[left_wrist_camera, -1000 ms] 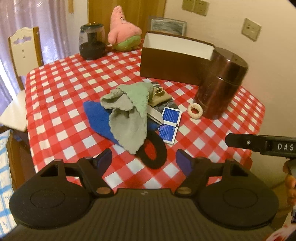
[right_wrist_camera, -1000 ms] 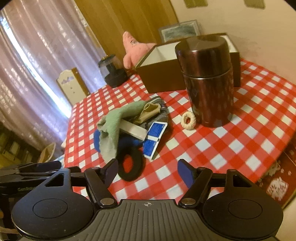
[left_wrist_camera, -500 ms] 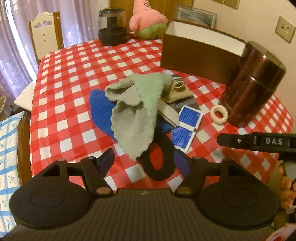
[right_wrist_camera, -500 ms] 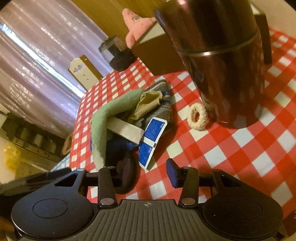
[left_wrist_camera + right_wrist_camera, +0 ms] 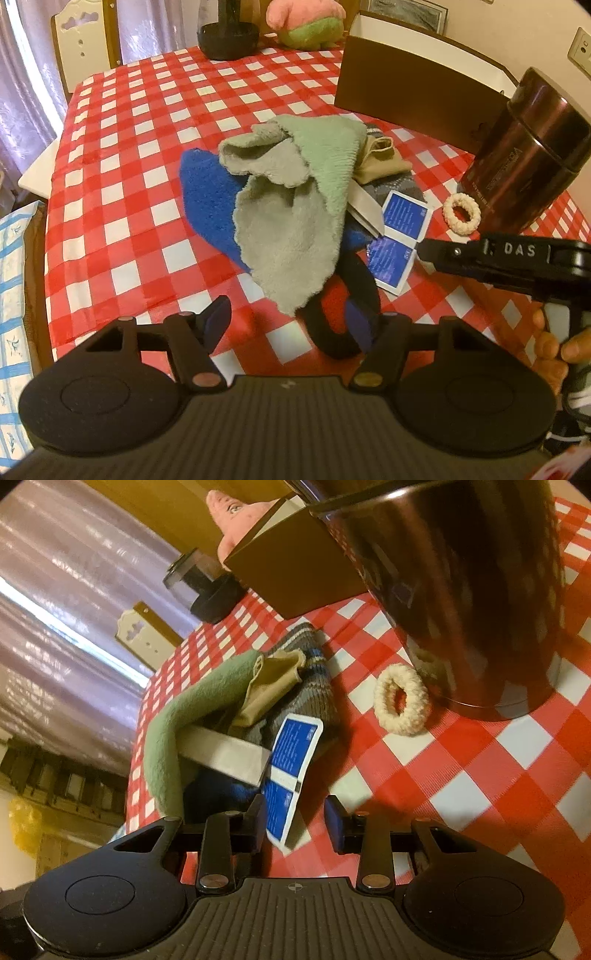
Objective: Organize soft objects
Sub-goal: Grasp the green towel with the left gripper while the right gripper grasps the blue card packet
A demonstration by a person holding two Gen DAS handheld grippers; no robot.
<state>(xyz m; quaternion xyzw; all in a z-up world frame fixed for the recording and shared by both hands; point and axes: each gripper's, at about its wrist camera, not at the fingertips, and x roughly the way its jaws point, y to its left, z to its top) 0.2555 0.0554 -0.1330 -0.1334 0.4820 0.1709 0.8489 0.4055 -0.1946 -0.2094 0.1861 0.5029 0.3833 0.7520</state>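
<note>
Left gripper (image 5: 291, 325) low centre of frame, jaws apart and just narrowing, black ring (image 5: 354, 295) partly between, pads not pressing. Right gripper (image 5: 295, 819) low centre, jaws just narrowing, blue packet (image 5: 291, 768) corner in gap, untouched. Green towel (image 5: 291, 206) heaped mid-frame on checked tablecloth (image 5: 110, 184).

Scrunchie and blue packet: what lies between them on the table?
Only bare checked tablecloth lies between the scrunchie and the blue packet. The right wrist view shows it best; the two are apart.
</note>
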